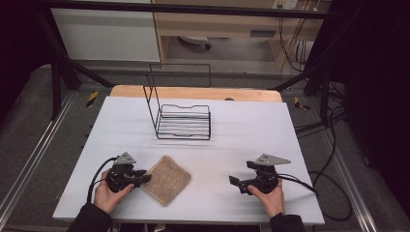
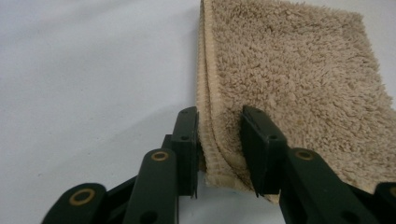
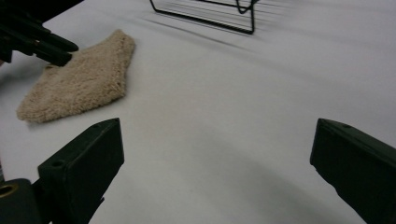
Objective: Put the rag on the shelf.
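Folded towel (image 1: 167, 179) lies on the desk (image 1: 241, 140), left gripper (image 2: 219, 140) fingers straddling its corner, not yet clamped; right gripper (image 3: 217, 172) fingers spread, rack (image 1: 183, 121) empty.

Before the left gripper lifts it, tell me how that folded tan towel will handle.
The towel looks like soft terry, so it will likely sag. Its folded layers, visible at the edge between the left gripper's jaws, may fall open. It seems light, and its nap should resist slipping.
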Motion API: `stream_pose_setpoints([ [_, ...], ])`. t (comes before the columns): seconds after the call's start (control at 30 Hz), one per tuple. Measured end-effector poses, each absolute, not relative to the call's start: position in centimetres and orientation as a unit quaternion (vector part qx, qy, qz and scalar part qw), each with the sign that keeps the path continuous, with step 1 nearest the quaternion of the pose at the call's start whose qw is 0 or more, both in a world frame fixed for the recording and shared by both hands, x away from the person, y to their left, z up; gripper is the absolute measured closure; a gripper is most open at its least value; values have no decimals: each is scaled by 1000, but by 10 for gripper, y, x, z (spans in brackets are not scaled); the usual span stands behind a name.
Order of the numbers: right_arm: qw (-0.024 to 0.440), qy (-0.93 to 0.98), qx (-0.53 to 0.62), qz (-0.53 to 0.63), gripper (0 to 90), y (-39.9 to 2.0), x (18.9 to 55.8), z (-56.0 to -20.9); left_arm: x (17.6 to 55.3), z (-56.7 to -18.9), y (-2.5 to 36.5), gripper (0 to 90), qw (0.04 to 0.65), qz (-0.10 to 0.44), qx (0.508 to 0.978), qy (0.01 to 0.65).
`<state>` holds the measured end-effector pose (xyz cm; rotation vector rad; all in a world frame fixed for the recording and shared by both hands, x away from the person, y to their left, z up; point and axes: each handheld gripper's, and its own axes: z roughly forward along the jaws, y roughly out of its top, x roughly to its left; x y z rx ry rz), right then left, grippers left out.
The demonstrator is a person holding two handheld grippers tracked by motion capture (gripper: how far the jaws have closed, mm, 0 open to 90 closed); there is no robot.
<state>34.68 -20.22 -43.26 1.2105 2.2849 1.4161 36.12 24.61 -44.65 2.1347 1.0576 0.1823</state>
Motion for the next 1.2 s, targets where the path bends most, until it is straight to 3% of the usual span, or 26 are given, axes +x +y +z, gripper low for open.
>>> stream_pose_setpoints([
  [0.57,102,769,419,472,115,-125,350,-435,361,-446,243,723,362,75,830,417],
  [0.87,121,789,409,442,292,-74,353,-443,360,-446,242,739,360,76,831,417],
  [1.2,93,797,427,417,520,-46,359,-457,361,-446,244,768,362,68,826,426],
])
